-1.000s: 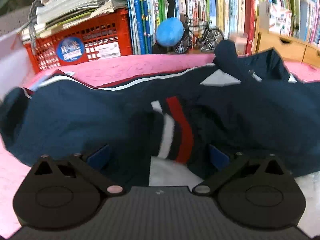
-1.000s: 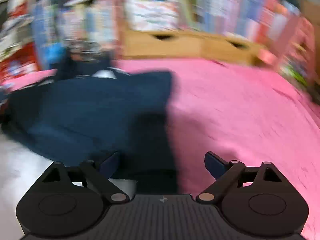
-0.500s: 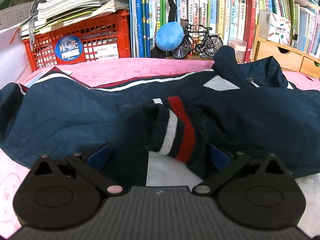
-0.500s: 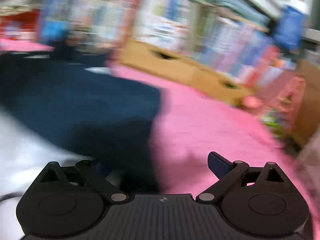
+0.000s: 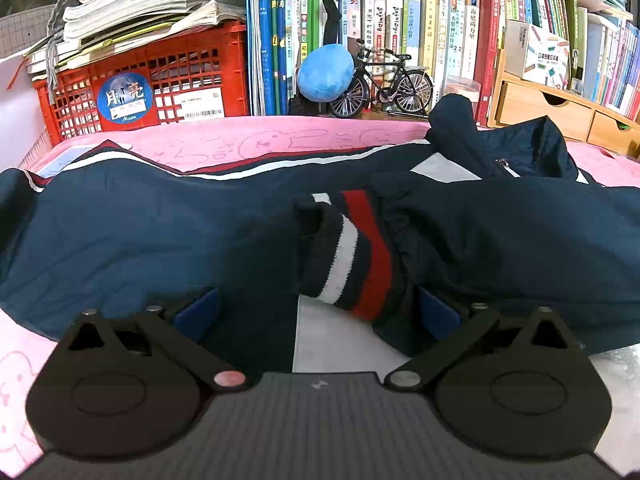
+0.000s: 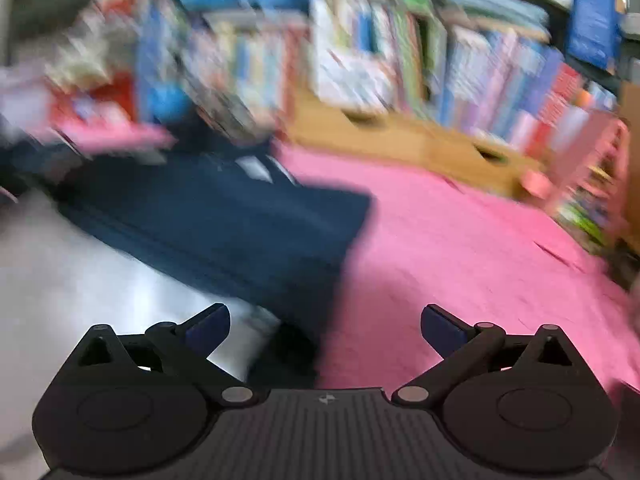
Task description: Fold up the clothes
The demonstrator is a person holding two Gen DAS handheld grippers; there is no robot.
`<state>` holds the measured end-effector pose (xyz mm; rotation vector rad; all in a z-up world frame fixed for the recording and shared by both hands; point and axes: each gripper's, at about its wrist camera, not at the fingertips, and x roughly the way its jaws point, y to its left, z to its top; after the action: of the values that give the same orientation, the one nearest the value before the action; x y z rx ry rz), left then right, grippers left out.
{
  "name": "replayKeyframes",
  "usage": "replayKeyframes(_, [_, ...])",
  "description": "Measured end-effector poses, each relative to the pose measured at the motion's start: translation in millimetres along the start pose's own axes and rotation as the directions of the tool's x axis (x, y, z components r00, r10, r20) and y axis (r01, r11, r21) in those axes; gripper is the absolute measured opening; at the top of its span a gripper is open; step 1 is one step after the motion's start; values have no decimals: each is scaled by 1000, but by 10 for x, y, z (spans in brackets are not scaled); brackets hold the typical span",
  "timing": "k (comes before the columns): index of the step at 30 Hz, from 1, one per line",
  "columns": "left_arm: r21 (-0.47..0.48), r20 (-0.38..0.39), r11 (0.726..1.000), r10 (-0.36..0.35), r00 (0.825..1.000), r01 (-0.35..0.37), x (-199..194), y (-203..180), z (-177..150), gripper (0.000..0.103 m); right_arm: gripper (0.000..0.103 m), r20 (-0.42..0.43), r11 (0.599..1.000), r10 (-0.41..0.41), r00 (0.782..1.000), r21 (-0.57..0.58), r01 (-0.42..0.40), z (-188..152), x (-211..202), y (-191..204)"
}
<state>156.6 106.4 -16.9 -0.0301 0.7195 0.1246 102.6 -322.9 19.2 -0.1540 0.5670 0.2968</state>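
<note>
Readable text, left wrist view
Round blue sticker (image 5: pixel 124 102) on red crate (image 5: pixel 224 60), at 10 o'clock, read "Moon" with Chinese characters; book spines (image 5: pixel 400 20) at 12 o'clock carried Chinese titles.

We see a navy jacket (image 5: pixel 140 232) spread wide across the pink tabletop (image 5: pixel 248 140), rumpled, with white and red stripes along its far edge. One sleeve lies folded over the body, its ribbed cuff (image 5: pixel 352 256) banded navy, white and red, near the middle. The collar (image 5: pixel 500 148) bunches up at far right.
</note>
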Motion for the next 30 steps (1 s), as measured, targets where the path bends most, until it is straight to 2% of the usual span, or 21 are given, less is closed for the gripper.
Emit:
replayKeyframes(2, [-1, 0, 1000, -1, 1000, 1, 1, 2, 1, 103, 103, 51, 996, 19, 999, 83, -23, 117, 37, -104])
replayKeyframes(4, [-1, -1, 1000, -2, 1000, 2, 2, 3, 1, 103, 103, 34, 974, -1, 999, 227, -7, 227, 321, -332])
replayKeyframes(6, [-2, -1, 1000, -2, 1000, 2, 3, 3, 1, 103, 102, -15, 914, 25, 1000, 404, -17, 308, 749, -645])
replayKeyframes(8, [-2, -1, 1000, -3, 1000, 3, 3, 1, 0, 103, 97, -53, 847, 64, 997, 531, -26, 328, 1145, -902])
replayKeyframes(10, [-3, -1, 1000, -3, 1000, 3, 3, 0, -1, 103, 97, -55, 819, 93, 994, 573, -45, 354, 1378, -962])
replayKeyframes(11, [-3, -1, 1000, -3, 1000, 3, 3, 0, -2, 103, 94, -52, 809, 106, 993, 586, -56, 368, 1474, -972])
replayKeyframes(13, [-3, -1, 1000, -3, 1000, 3, 4, -1, -3, 103, 52, -46, 788, 131, 990, 611, -76, 395, 1668, -993])
replayKeyframes(14, [-3, -1, 1000, -3, 1000, 3, 4, -1, -3, 103, 19, -62, 783, 158, 985, 616, -87, 402, 1748, -972])
replayKeyframes(17, [-6, -1, 1000, 0, 1000, 0, 9, -7, -4, 103, 20, -57, 800, 205, 977, 585, -133, 402, 1802, -880])
replayKeyframes(19, [-7, -1, 1000, 1, 1000, -1, 10, -9, -4, 103, 35, -18, 782, 268, 963, 588, -207, 384, 1838, -911])
replayKeyframes(20, [-8, -2, 1000, 2, 1000, -2, 11, -10, -5, 103, 56, 10, 762, 308, 951, 596, -253, 379, 1855, -936])
replayKeyframes(21, [-9, -2, 1000, 3, 1000, -3, 12, -10, -6, 103, 69, 43, 735, 350, 936, 607, -303, 378, 1872, -962])
replayKeyframes(22, [-11, -1, 1000, 5, 1000, -5, 12, -11, -6, 103, 66, 52, 728, 360, 932, 609, -315, 396, 1880, -960])
replayKeyframes(23, [-12, -1, 1000, 6, 1000, -7, 12, -12, -7, 103, 31, 19, 759, 321, 947, 593, -270, 449, 1899, -914])
replayKeyframes(24, [-16, -1, 1000, 9, 1000, -9, 13, -13, -6, 103, 8, -14, 785, 277, 961, 580, -217, 493, 1908, -864])
replayKeyframes(27, [-26, 0, 999, 24, 1000, -24, 59, -33, 35, 103, 7, -72, 822, 176, 982, 560, -106, 597, 1895, -767])
replayKeyframes(30, [-24, 3, 999, 42, 999, -42, 163, -84, 127, 103, 7, -73, 853, 111, 991, 518, -57, 770, 1895, -782])
